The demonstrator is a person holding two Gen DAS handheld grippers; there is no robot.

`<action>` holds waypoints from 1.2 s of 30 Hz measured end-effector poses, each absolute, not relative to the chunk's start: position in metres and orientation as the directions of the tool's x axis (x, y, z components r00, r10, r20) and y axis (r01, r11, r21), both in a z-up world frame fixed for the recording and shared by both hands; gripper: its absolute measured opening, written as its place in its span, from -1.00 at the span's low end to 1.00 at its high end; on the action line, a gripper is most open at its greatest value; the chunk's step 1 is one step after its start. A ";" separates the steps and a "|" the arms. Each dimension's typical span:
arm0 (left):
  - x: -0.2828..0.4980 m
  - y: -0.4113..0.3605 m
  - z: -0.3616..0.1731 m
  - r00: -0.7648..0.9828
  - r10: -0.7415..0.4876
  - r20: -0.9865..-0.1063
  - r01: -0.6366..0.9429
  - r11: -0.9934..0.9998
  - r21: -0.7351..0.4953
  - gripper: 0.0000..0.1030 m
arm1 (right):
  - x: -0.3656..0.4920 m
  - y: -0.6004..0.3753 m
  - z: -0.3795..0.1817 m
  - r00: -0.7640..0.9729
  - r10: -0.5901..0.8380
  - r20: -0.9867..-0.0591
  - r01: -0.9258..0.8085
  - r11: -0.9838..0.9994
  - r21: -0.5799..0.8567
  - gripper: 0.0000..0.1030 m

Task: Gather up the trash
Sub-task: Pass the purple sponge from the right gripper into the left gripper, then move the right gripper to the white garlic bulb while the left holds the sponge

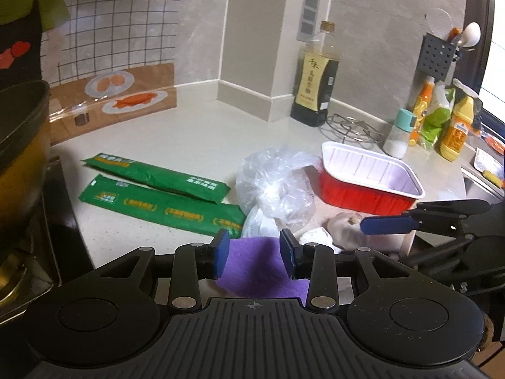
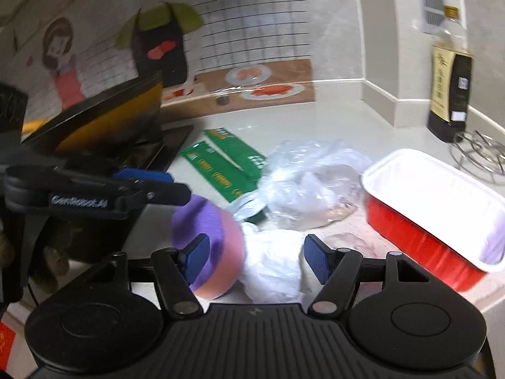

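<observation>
Hidden, cropped and blurred parts of the kitchen counter

The purple sponge (image 1: 252, 265) is partly covered by the left gripper's body, so whether its pads touch it cannot be told. The pan (image 1: 22, 145) is cut by the left edge. The right wrist view is smeared: the dark bottle (image 2: 449, 91) label is unreadable, and the red tray (image 2: 442, 218) runs past the right edge.
</observation>
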State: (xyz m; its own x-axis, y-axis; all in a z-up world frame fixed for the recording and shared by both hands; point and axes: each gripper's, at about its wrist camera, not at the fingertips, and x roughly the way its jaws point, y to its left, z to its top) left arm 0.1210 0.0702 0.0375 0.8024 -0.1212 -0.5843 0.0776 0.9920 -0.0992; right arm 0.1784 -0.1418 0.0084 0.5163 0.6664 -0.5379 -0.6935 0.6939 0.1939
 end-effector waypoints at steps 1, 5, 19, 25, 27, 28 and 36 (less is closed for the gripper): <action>0.121 0.069 0.037 0.801 -0.122 -0.585 0.080 0.992 -0.097 -0.24 | 0.180 -0.143 0.008 0.516 0.665 -0.540 -0.691 0.696 0.197 -0.14; 0.118 0.070 0.037 0.803 -0.128 -0.583 0.081 0.991 -0.106 -0.24 | 0.179 -0.139 0.003 0.474 0.666 -0.577 -0.696 0.684 0.219 -0.43; 0.102 0.078 0.032 0.783 -0.142 -0.605 0.058 0.986 -0.157 -0.24 | 0.157 -0.143 0.005 0.594 0.606 -0.528 -0.668 0.738 0.096 -0.14; 0.121 0.037 0.034 0.798 -0.172 -0.578 0.142 0.985 -0.097 -0.24 | 0.174 -0.164 0.001 0.714 0.483 -0.507 -0.534 0.844 0.053 -0.07; 0.122 0.020 0.026 0.802 -0.146 -0.579 0.189 0.982 0.014 -0.22 | 0.177 -0.166 -0.005 0.731 0.463 -0.501 -0.512 0.858 0.045 -0.07; 0.120 0.015 0.020 0.810 -0.112 -0.576 0.192 0.978 0.080 -0.22 | 0.178 -0.167 -0.008 0.737 0.453 -0.501 -0.504 0.863 0.040 -0.07; 0.097 0.039 -0.003 0.795 -0.028 -0.606 0.201 0.955 0.218 -0.21 | 0.185 -0.177 -0.020 0.735 0.444 -0.513 -0.473 0.877 0.082 -0.07</action>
State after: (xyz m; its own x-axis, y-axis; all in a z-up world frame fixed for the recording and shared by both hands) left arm 0.0968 0.0389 -0.0034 0.7948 -0.0285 -0.6062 0.2005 0.9551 0.2181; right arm 0.1848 -0.1767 -0.0203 0.7351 0.4438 -0.5125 -0.4728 0.8774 0.0817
